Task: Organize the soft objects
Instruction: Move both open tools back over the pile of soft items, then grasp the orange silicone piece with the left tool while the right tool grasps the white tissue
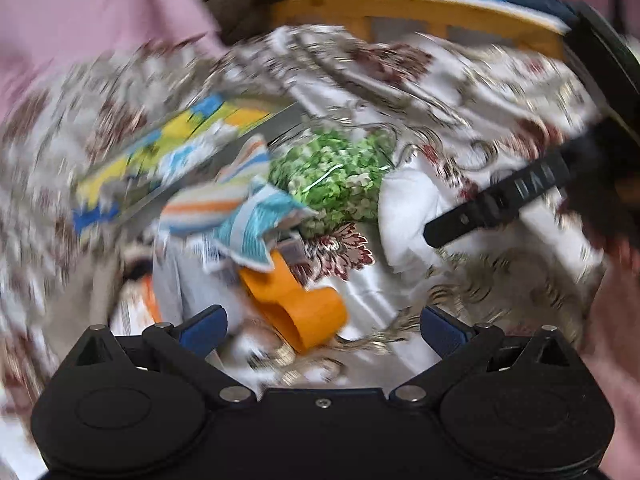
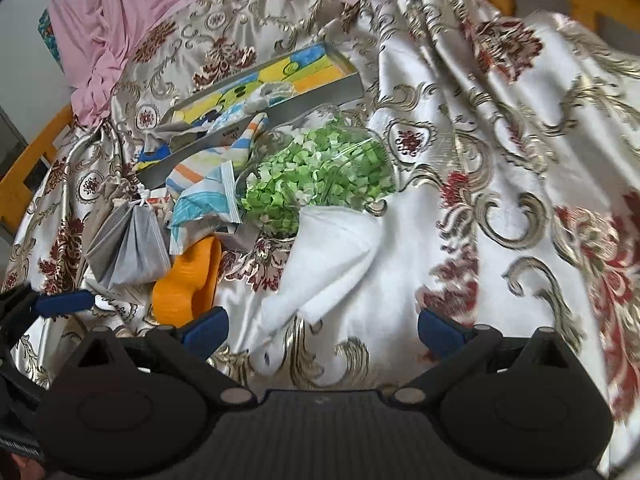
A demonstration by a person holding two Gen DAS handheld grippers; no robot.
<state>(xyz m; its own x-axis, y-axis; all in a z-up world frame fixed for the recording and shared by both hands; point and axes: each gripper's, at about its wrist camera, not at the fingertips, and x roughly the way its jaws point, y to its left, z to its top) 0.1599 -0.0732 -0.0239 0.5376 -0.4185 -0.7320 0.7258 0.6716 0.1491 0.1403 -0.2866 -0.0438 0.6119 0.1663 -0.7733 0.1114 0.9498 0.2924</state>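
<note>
Floral satin bedspread (image 2: 500,184) carries a white cloth (image 2: 332,256), long axis running toward the right gripper (image 2: 322,330); both grippers gape empty, left gripper (image 1: 323,330) view blurred.

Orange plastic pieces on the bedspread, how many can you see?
1: the orange plastic piece lies below the striped cloth, left of the white cloth. More may be hidden under the pile.

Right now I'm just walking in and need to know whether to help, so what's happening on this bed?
A person holds a two-finger gripper in each hand over a floral bedspread strewn with soft items. Both the left gripper and the right gripper are open and hold nothing. A white cloth lies just ahead of the right gripper, beside a clear bag of green pieces, a striped cloth and an orange object. The left view is blurred.
</note>
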